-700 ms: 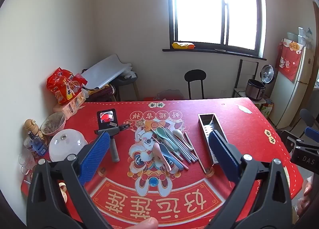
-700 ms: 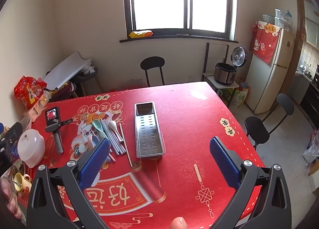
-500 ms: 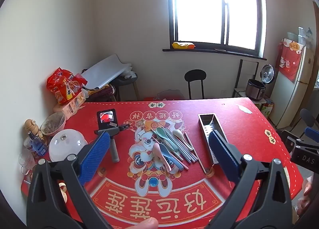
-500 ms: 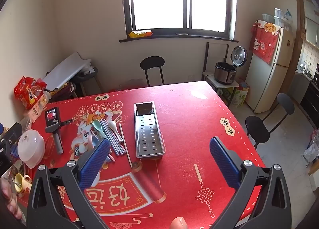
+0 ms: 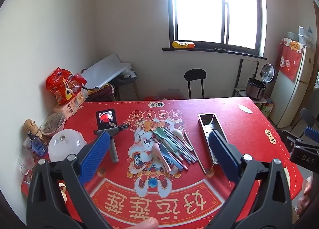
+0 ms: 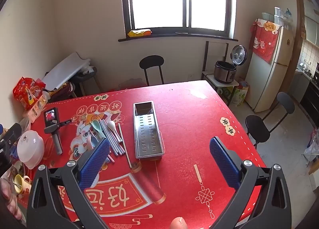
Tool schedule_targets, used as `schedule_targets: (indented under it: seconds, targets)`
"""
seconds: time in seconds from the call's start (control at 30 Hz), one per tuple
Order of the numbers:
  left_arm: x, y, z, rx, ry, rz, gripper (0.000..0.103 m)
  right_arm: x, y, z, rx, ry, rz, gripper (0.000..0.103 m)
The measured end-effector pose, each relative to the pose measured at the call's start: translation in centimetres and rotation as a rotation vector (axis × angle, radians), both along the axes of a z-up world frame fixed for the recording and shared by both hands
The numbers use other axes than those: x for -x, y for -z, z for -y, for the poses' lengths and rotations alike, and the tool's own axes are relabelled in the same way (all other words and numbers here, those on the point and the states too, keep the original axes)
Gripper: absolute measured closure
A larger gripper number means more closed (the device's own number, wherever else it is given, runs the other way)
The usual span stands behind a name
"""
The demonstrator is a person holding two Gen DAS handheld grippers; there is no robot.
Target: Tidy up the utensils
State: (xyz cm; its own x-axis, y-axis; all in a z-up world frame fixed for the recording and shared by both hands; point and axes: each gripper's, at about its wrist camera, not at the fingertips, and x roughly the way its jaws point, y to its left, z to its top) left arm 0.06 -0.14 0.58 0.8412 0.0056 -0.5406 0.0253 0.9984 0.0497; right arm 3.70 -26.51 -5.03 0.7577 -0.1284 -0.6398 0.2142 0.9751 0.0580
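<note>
A: What was in the steel tray (image 6: pixel 148 131) on the bench (image 6: pixel 199 129)?

B: Nothing that showed. Its slotted floor was bare, and the small square compartment at its far end looked dark and empty too.

A: And the utensils?

B: All loose on the red cloth, just left of the tray. A pile of spoons and chopsticks (image 5: pixel 173 147) lay there: a green spoon (image 5: pixel 160 132), a white spoon (image 6: pixel 112 125), pink and blue ones nearer the camera, and a bundle of pastel chopsticks between them. One wooden ladle (image 6: pixel 127 149) lay apart from the pile, between it and the tray, its bowl close to the tray's near corner.

A: The other containers?

B: At the left edge, a white domed lid (image 5: pixel 66 145) sat beside a glass bowl (image 5: pixel 52 123); I could not tell what the bowl held. In the right wrist view a yellow mug (image 6: pixel 20 184) had something thin standing in it.

A: The fingers?

B: The left gripper (image 5: pixel 158 157) and the right gripper (image 6: pixel 158 161) both had their fingers spread wide, holding nothing, above the bench.
</note>
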Motion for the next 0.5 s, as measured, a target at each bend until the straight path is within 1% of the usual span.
schedule_targets:
  seconds: [0.17, 0.4, 0.5]
  targets:
    - [-0.2, 0.0, -0.1, 0.017, 0.0, -0.001, 0.005, -0.1, 0.0, 0.0, 0.0, -0.005, -0.007, 0.005]
    - [-0.6, 0.8, 0.1, -0.006, -0.048, -0.02, 0.005, -0.3, 0.3, 0.0, -0.003, -0.011, -0.014, 0.005]
    - [-1.0, 0.9, -0.6, 0.025, -0.045, -0.032, 0.005, -0.8, 0.3, 0.2, -0.03, -0.032, -0.014, 0.005]
